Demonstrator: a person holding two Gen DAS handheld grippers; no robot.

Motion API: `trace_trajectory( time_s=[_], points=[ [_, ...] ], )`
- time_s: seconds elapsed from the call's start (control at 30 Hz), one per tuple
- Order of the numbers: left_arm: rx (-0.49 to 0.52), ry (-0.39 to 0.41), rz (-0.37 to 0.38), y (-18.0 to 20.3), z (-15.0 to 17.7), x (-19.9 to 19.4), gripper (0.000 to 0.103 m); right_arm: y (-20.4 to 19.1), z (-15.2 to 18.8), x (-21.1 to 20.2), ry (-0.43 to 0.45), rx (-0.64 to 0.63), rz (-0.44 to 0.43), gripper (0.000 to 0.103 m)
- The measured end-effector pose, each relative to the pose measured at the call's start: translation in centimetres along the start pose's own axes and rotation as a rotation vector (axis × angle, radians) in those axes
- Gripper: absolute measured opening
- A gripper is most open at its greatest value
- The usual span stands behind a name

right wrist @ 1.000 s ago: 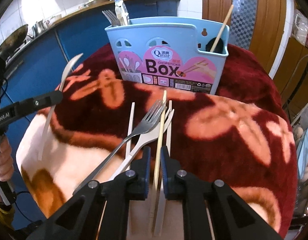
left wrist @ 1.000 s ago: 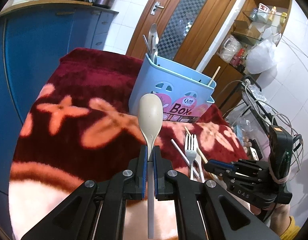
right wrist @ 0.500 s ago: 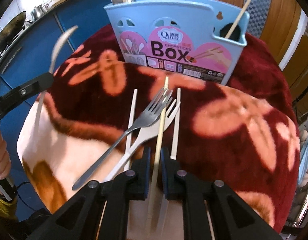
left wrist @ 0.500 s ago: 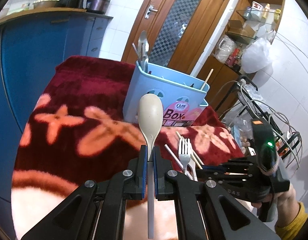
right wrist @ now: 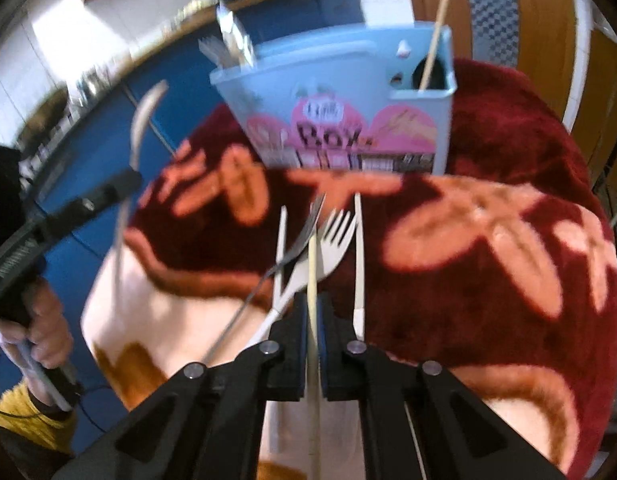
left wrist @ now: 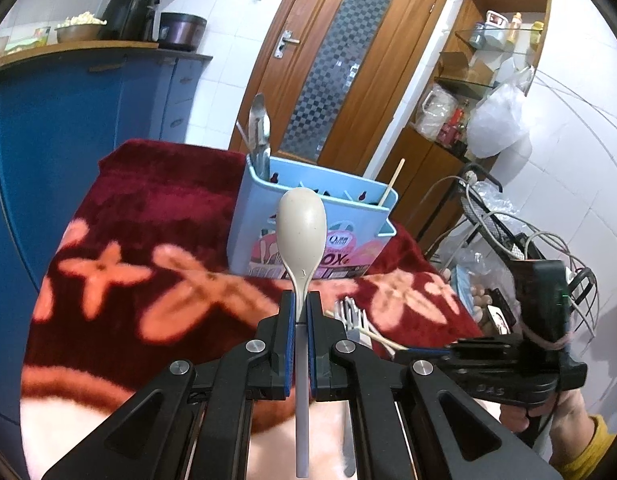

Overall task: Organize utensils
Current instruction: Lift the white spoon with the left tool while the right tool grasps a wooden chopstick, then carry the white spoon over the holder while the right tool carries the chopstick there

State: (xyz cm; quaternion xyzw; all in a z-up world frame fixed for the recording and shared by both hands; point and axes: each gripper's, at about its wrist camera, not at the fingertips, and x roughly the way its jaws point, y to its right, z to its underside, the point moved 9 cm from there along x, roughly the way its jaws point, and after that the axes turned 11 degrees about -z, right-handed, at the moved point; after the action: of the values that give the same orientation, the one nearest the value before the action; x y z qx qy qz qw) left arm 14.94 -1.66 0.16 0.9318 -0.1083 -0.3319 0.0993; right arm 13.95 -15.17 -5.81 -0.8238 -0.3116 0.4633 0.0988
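Right tongs (right wrist: 313, 320) newly clamping chopstick (right wrist: 311, 272), blue box (right wrist: 340, 92) holding cutlery

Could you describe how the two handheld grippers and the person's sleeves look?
Both the left gripper and the right gripper are black, with blue-padded fingers and silver pivot screws. The right gripper's handle carries a green light and cables. The sleeves are yellow.

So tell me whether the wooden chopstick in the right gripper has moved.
Yes. The chopstick has lifted: its tip, earlier near the box, now crosses the forks.
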Motion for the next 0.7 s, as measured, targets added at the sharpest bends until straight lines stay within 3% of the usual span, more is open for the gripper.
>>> trace_trajectory(
  time_s=[0.23, 0.57, 0.7],
  points=[
    [-0.024, 0.041, 0.023, 0.6, -1.2, 0.0, 0.005, -1.0, -1.6, -3.6, 0.217, 0.004, -0.075, 0.006],
    [-0.038, 0.099, 0.014, 1.3, -3.4, 0.0, 0.005, -2.3, -4.6, -6.3, 0.430, -0.052, -0.076, 0.006],
    [-0.049, 0.124, 0.002, 1.3, -4.8, 0.5, 0.005, -2.1, -5.5, -7.0, 0.476, -0.054, -0.086, 0.006]
  ],
)
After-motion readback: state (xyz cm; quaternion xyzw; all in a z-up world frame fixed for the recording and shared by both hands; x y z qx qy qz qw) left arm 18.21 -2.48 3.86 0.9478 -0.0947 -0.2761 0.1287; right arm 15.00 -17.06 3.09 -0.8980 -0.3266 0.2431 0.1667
